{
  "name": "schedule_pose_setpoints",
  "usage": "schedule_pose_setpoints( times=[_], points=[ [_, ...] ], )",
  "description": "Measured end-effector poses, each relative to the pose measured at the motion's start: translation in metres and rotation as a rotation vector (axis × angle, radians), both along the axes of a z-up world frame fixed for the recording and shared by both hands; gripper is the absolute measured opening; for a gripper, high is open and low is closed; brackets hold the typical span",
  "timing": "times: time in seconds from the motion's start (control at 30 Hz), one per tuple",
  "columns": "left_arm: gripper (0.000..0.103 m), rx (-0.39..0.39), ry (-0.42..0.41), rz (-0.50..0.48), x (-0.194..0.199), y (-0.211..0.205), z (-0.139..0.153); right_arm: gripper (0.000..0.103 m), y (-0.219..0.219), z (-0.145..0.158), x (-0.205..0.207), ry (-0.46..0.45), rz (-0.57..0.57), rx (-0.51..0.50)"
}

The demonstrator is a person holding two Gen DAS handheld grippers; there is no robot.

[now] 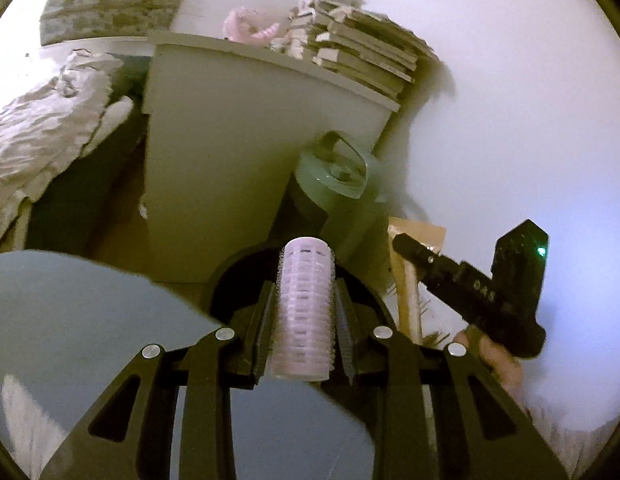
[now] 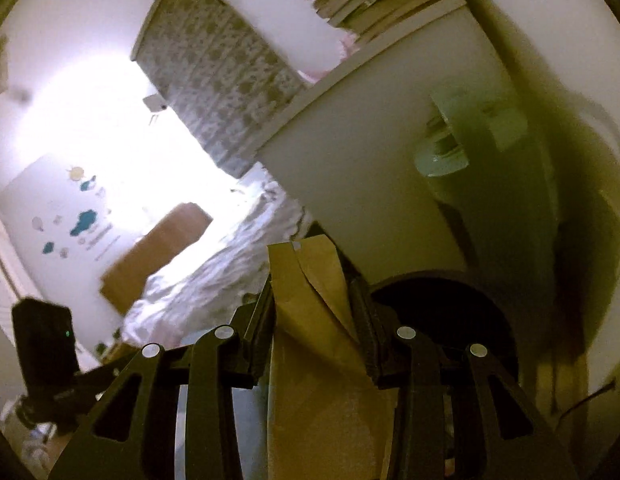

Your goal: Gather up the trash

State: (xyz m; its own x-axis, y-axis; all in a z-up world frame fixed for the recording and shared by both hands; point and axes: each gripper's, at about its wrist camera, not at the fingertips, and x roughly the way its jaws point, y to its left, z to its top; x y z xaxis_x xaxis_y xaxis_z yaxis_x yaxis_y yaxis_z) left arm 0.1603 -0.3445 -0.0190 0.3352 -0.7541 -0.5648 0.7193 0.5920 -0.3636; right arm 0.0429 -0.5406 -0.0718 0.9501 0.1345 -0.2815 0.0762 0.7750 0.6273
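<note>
Pale ribbed plastic fills my left claw (image 1: pixel 303 320): a small cup (image 1: pixel 303 312), clamped between both pads, upright, its far end pointing at the dark bin mouth (image 1: pixel 237 276) just beyond the fingers. Past the bin stands a white cabinet (image 1: pixel 213 152), and to its right a green jug (image 1: pixel 342 184) with a handle on its lid. Books (image 1: pixel 366 52) lie stacked on the cabinet top, with something pink (image 1: pixel 249 28) beside them. Rumpled bedding (image 1: pixel 41 120) lies far left.

My right claw (image 2: pixel 316 320) is closed on a brown paper envelope (image 2: pixel 310 312), which sticks out past the fingertips, its flap peeling open. In the left view the envelope (image 1: pixel 414 248) shows to the right of the jug, against the white wall, with the right claw (image 1: pixel 406 246) gripping it. The bin's dark mouth (image 2: pixel 442 308) sits just right of my right fingers, near the cabinet (image 2: pixel 370 184). The other gripper (image 2: pixel 45 344) shows low at the left.
</note>
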Motion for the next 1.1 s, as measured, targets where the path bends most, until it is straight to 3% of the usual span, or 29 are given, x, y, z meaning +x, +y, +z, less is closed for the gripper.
schedule_pose_setpoints(
  times=[0.27, 0.7, 0.77, 0.8, 0.83, 0.9, 1.1],
  points=[
    [0.029, 0.033, 0.026, -0.037, 0.013, -0.041, -0.017, 0.038, -0.018, -0.008, 0.01, 0.038, -0.011, -0.025],
    [0.032, 0.055, 0.051, -0.047, 0.02, -0.066, -0.035, 0.038, -0.03, -0.022, 0.009, 0.093, -0.061, 0.017],
    [0.046, 0.066, 0.057, -0.04, 0.022, -0.067, -0.037, 0.04, -0.034, -0.026, 0.01, 0.108, -0.078, 0.032],
    [0.073, 0.076, 0.058, -0.028, 0.022, -0.067, -0.037, 0.048, -0.035, -0.028, 0.01, 0.112, -0.083, 0.039],
    [0.091, 0.076, 0.048, -0.015, 0.021, -0.066, -0.035, 0.066, -0.036, -0.028, 0.01, 0.114, -0.093, 0.044],
    [0.094, 0.066, 0.016, 0.0, 0.017, -0.062, -0.031, 0.078, -0.038, -0.029, 0.007, 0.104, -0.126, 0.053],
    [0.096, 0.097, -0.012, -0.01, 0.001, -0.051, -0.02, 0.079, -0.036, -0.033, 0.011, 0.118, -0.12, 0.054]
  ],
)
